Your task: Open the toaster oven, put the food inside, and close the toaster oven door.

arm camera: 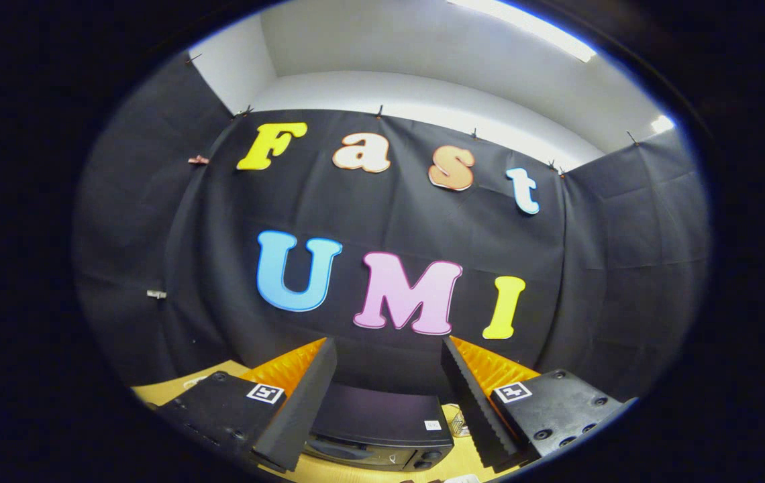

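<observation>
While we judged the opening step not yet begun, we noted:
Gripper [389,402]: fingers spread wide, gripping nothing, low in the frame.
Oven: black boxy toaster oven [382,429] on the yellow wooden table [215,372], bottom centre, between and beyond the fingers, door seemingly closed.
Advice: we judged lowering toward the door's top edge, centred, best.

A yellowish wooden tabletop [218,373] spreads below the black cloth wall [382,201]. A small wire basket [461,424] stands on it. Above the cloth runs a white wall [423,94] with a bright ceiling light strip [523,27].
</observation>
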